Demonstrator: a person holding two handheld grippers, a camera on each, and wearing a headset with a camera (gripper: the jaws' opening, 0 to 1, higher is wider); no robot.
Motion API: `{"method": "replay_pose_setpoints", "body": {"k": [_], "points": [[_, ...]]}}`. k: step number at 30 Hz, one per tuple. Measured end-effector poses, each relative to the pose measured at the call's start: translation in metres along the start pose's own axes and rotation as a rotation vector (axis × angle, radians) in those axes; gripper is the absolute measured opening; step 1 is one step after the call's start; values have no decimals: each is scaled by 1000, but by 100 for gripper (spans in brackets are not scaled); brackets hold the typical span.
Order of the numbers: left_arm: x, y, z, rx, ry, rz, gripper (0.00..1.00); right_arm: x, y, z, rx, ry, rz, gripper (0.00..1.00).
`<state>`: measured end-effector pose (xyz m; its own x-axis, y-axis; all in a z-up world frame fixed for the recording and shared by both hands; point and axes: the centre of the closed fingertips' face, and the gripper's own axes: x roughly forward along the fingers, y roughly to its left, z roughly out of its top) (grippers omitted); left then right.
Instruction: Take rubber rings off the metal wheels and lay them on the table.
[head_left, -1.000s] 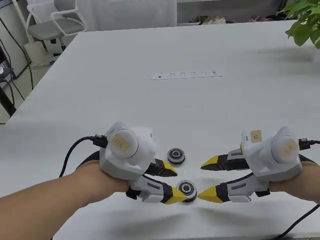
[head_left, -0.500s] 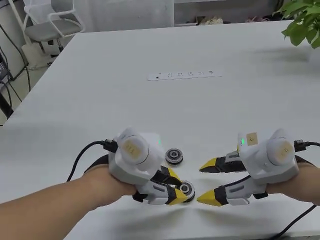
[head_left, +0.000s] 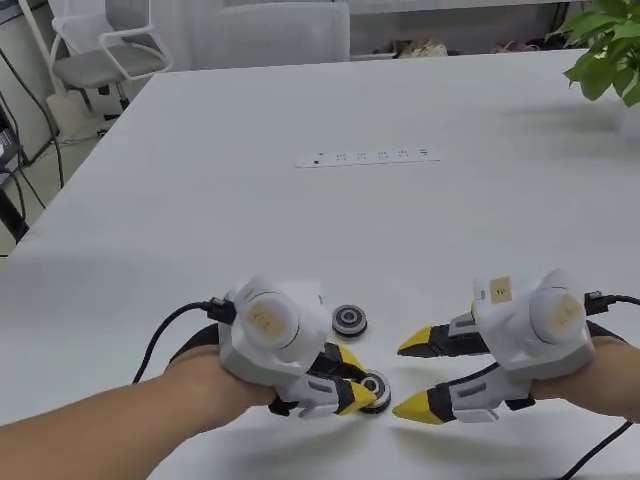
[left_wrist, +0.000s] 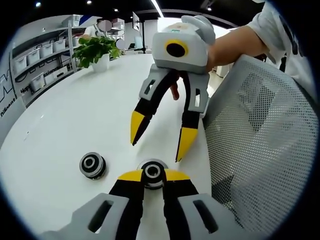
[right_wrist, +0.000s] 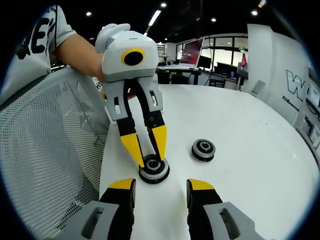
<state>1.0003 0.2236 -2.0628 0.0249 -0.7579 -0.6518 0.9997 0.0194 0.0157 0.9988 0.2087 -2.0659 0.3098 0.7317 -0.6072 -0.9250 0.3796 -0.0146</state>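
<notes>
Our left gripper (right_wrist: 149, 154) clamps the wheel (right_wrist: 155, 172) between its fingertips. The right gripper (head_left: 412, 375) stands open just beside it. Risk: if the right jaws pinch metal rather than the ring (right_wrist: 150, 180), the wheel may twist free.

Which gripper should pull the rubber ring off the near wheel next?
The right gripper, probably: its jaws are open and point at the near wheel. The left gripper is shut on that wheel, holding it.
</notes>
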Motion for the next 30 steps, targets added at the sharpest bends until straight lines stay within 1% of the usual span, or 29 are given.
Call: {"method": "replay_pose_setpoints", "body": {"k": [3,4,7,11,15,17,18,21,25,26,27,30], "points": [[0,1,0,-6,-10,6,8,2,0,2,0,-5,4,38],[0,1,0,4,-11,6,7,2,1,3,2,-8,6,38],[1,0,1,4,-13,11,7,5,2,5,5,-12,14,37],[1,1,1,6,-16,17,7,9,3,3,-2,0,24,35],[1,1,1,6,-20,23,7,12,3,2,9,0,29,34],[1,0,1,6,-22,25,7,14,4,2,26,-2,36,33],[1,0,1,6,-22,25,7,16,5,4,52,-13,44,32],[1,0,1,7,-23,28,7,18,6,7,68,-26,45,31],[1,0,1,3,-26,30,7,21,6,7,81,-29,40,30],[0,-1,1,2,-27,31,7,22,6,7,108,-38,41,30],[0,0,1,2,-27,32,7,23,6,7,116,-38,41,30],[0,-1,1,5,-28,32,7,24,7,7,113,-37,41,30]]}}
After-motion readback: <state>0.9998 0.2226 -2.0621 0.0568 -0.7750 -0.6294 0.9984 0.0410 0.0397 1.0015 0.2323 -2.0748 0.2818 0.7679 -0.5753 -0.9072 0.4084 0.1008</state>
